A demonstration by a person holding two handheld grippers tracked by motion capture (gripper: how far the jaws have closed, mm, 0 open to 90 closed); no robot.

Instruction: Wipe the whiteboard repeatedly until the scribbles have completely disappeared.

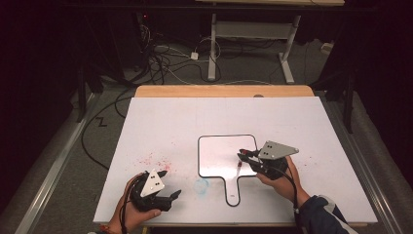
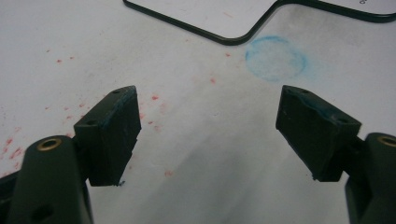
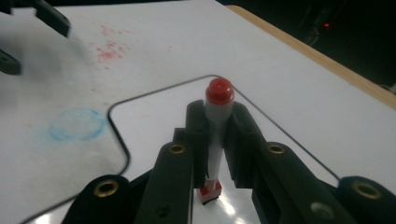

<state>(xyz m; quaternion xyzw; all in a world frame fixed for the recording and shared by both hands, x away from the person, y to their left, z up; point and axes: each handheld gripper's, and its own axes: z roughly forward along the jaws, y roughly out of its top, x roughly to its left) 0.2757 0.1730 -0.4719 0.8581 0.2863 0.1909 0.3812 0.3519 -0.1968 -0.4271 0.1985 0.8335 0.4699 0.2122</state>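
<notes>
Containers: none to see; nothing sits in or on anything but the table.
Table: white sheet-covered tabletop [image 1: 311, 126] with a bare wooden strip along the far edge.
Board: small white paddle-shaped whiteboard with a thin black rim and a short handle [image 1: 221, 156], lying flat near the middle of the table, handle toward the person.
Marker: slim white marker with a red cap and a red end [image 3: 218, 126], held over the whiteboard's right part, pinched round its barrel with the cap above the jaw tips.
Right gripper [image 3: 218, 140]: jaws narrow, clamped on the marker; held over the board's right edge.
Left gripper [image 2: 208, 135]: jaws wide apart, nothing between them, low over the table's near left.
Marks: faint blue smudged ring [image 2: 275, 58] just beside the board's corner; scattered red specks [image 1: 156, 160] left of the board.
</notes>
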